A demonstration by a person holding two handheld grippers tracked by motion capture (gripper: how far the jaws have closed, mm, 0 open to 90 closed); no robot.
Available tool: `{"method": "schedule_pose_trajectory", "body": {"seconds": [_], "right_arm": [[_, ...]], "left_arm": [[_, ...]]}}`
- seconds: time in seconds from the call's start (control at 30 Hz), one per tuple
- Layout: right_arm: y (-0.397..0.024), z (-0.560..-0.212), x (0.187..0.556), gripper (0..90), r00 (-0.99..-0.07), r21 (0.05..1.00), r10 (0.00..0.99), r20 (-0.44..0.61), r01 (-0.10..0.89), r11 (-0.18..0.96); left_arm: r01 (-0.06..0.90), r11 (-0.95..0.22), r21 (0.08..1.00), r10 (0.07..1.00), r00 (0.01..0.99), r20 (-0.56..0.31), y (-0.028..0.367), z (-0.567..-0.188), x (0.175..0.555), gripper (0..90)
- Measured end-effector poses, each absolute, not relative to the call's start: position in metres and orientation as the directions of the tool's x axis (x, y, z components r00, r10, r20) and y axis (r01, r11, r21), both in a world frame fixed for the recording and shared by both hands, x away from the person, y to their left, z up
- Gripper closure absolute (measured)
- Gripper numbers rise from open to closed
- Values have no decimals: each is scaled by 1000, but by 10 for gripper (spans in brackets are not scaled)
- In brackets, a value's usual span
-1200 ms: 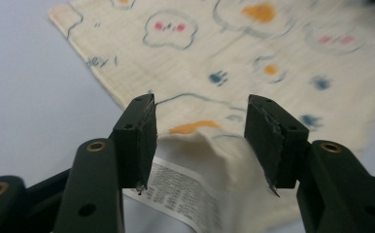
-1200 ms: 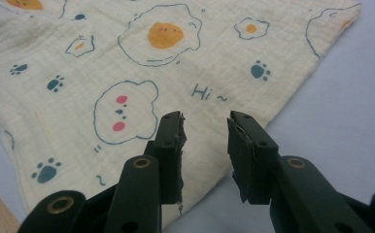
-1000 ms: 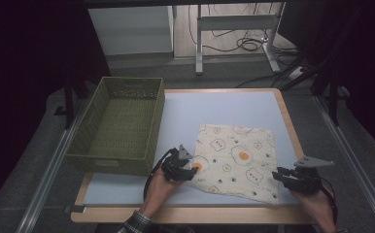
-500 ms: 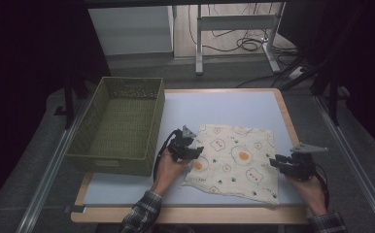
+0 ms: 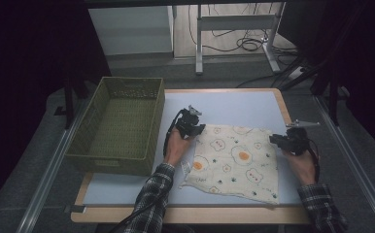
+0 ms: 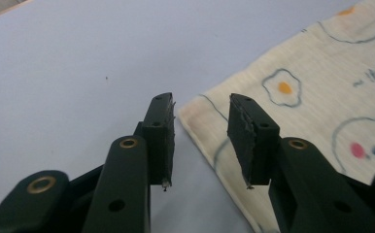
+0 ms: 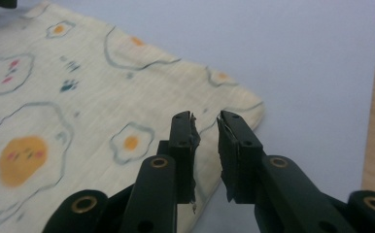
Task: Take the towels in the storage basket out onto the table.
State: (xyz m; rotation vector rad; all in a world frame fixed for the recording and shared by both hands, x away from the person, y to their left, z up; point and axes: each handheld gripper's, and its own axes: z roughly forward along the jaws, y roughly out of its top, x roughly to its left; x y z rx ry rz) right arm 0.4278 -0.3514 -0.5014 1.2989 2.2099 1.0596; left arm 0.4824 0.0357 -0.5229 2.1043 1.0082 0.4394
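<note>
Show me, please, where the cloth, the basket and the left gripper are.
cloth (image 5: 234,160), high view, middle of the fabric
basket (image 5: 109,159), high view, near wall
left gripper (image 6: 200,131), left gripper view, between its fingertips

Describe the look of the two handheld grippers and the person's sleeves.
Both the left gripper and the right gripper are black, each with two flat, square-ended jaws bearing brass-coloured rivet rings along the arms. The jaw pads look worn and frayed at the edges. A grey three-cornered plate sits on top of each, and a black cable trails from each. The person wears dark plaid sleeves.
</note>
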Motion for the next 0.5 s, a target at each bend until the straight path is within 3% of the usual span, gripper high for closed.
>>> {"method": "schedule_pose_trajectory", "body": {"seconds": [0.17, 0.4, 0.5], "right_arm": [[-350, -505, 451, 750, -487, 746, 872, 51, 599, 291], [-349, -515, 466, 689, -475, 718, 880, -1, 613, 331], [-349, -517, 465, 716, -478, 724, 878, -6, 603, 333]], "left_arm": [[532, -401, 746, 775, 631, -33, 37, -530, 496, 623], [527, -411, 744, 778, 628, -15, 35, -537, 503, 529], [542, -386, 746, 773, 631, -58, 35, -539, 504, 561]]}}
